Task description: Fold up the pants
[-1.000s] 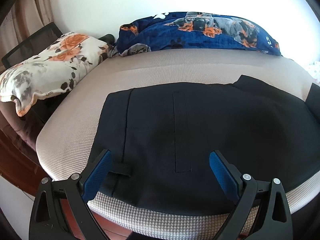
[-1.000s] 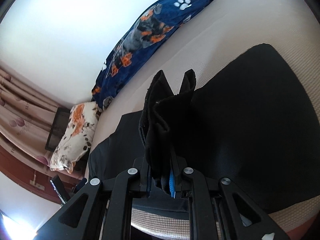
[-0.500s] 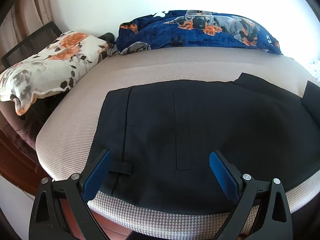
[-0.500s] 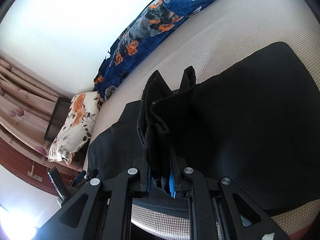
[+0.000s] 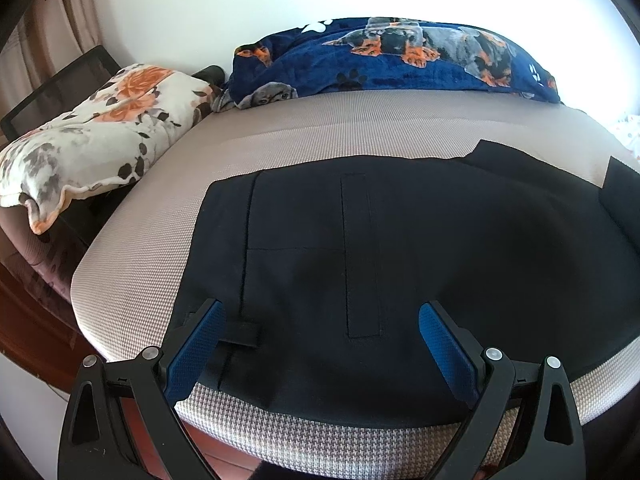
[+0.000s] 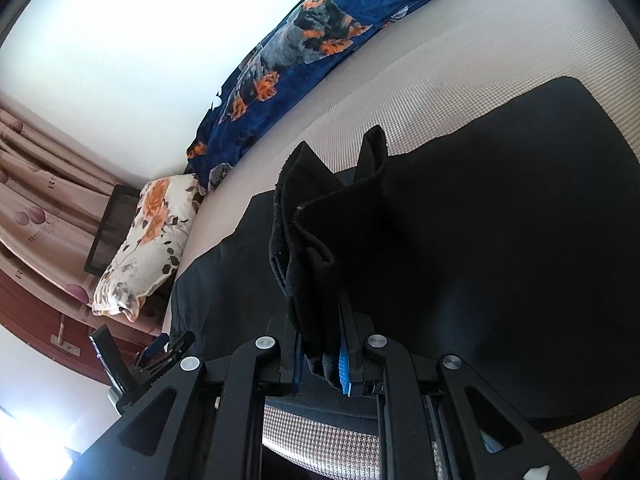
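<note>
Right gripper pinching a bunched hem of the pants, left gripper spread above the waistband

From my remote seat I saw the black pants [image 5: 400, 264] lying flat across the beige mattress [image 5: 360, 128], their waistband end toward the near-left corner, with a belt loop [image 5: 240, 334] and a long stitched pocket strip [image 5: 360, 256] plainly showing; the left gripper [image 5: 320, 344] hung over that end with its blue pads [image 5: 448, 352] spread wide, nothing pressed between them, the cloth lying beneath the fingers; whether the left pad touched the fabric I could not tell; in the right wrist view the right gripper [image 6: 322, 360] had its jaws pressed nearly together on a thick bunch of black fabric [image 6: 316, 232], which stood up out of the pads in folded, pointed layers above the rest of the garment; the rest of the pants spread dark over the mattress to the right of that bunch, reaching close to the near edge; a floral pillow [image 5: 92, 140] sat off the far-left corner of the mattress, and a blue dog-print blanket [image 5: 400, 60] lay along the far side against the white wall [image 5: 200, 8]; pinkish curtains [image 6: 36, 200] hung at the left in the right wrist view
</note>
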{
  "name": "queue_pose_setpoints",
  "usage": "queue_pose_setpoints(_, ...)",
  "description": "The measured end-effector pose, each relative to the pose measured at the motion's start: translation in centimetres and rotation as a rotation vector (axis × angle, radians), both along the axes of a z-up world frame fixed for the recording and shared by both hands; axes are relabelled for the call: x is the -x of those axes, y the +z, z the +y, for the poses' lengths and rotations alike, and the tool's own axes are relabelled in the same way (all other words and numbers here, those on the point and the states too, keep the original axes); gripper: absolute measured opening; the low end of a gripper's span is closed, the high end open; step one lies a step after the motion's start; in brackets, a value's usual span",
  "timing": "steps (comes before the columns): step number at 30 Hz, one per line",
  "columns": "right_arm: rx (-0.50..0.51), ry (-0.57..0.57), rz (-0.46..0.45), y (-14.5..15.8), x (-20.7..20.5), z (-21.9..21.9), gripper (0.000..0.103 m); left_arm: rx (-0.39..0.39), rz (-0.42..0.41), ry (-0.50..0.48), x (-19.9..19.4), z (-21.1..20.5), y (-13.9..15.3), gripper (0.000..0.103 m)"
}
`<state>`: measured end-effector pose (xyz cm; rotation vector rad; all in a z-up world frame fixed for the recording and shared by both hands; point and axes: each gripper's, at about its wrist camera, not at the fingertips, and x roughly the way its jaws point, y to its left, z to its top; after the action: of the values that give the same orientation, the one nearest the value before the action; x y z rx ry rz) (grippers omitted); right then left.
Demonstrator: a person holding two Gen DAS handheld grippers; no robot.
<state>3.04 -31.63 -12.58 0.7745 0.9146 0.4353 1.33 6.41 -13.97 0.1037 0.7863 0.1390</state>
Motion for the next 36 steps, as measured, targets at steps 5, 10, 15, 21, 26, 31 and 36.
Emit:
queue_pose_setpoints(5, 0.012, 0.012, 0.0, 0.0, -0.1, 0.4, 0.014, 0.002, 0.0, 0.0, 0.1, 0.1, 0.0, 0.097)
queue_pose_setpoints(10, 0.028, 0.022, -0.001, 0.0, -0.1, 0.8, 0.014, 0.0, -0.001, -0.001, 0.0, 0.1, 0.0, 0.097)
queue_pose_setpoints(15, 0.037, 0.036, 0.002, -0.1, -0.1, 1.2, 0.014, 0.001, -0.001, 0.0, 0.0, 0.1, 0.0, 0.097)
queue_pose_setpoints(21, 0.041, 0.048, 0.012, -0.6, -0.1, 1.7, 0.014, 0.001, -0.001, -0.001, 0.0, 0.1, -0.1, 0.097)
queue_pose_setpoints(26, 0.043, 0.055, 0.016, -0.6, -0.5, 1.7, 0.014, 0.002, 0.001, -0.002, 0.0, 0.0, -0.1, 0.097)
queue_pose_setpoints(31, 0.044, 0.057, 0.016, -0.7, -0.4, 1.7, 0.015, -0.001, 0.005, -0.008, 0.4, -0.3, -0.7, 0.097)
queue_pose_setpoints(36, 0.047, 0.06, 0.016, -0.7, -0.5, 1.9, 0.017, 0.003, 0.005, -0.008, 0.5, -0.3, -0.7, 0.097)
